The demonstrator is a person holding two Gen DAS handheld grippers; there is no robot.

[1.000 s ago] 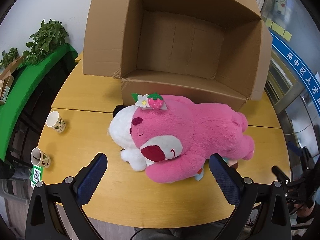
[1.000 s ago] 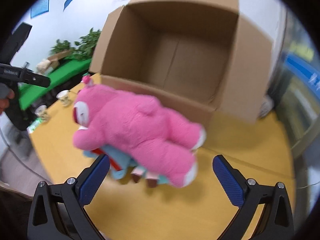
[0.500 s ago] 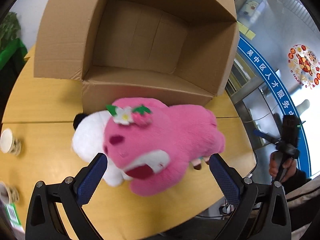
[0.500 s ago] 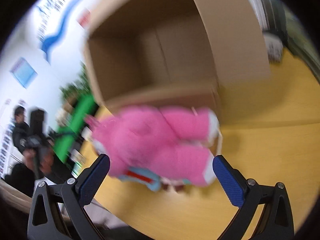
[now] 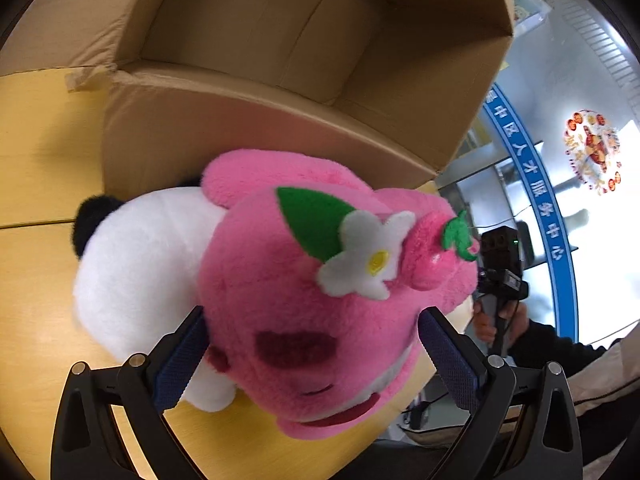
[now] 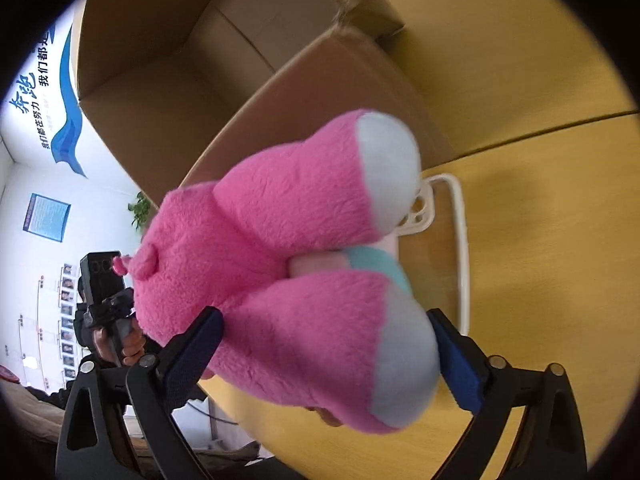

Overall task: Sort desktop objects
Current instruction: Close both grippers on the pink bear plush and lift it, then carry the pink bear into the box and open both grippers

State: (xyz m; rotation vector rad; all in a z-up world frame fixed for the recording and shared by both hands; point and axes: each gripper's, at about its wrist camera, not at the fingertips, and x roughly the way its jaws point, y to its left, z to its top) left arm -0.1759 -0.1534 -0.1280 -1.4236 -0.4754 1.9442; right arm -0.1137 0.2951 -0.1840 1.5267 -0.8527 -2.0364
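A big pink plush bear (image 5: 280,300) with a flower and strawberry on its head lies on the wooden table (image 5: 36,160), in front of an open cardboard box (image 5: 240,120). My left gripper (image 5: 314,316) is open and straddles the bear's head, its blue pads close against both sides. In the right wrist view, my right gripper (image 6: 324,316) is open around the bear's (image 6: 260,240) nearer leg. A white panda plush (image 5: 136,264) lies pressed against the bear. A pale blue soft toy (image 6: 376,264) shows beneath the legs.
The box (image 6: 160,100) lies on its side with its opening toward me, directly behind the bear. A white plastic frame (image 6: 460,240) rests on the table (image 6: 540,200) by the feet. A person's hand holds a black device (image 5: 500,276) beyond the table edge.
Both grippers have closed in on the bear from a distance. The left now has the head between its fingers, the right a leg. Finger spacing looks unchanged.
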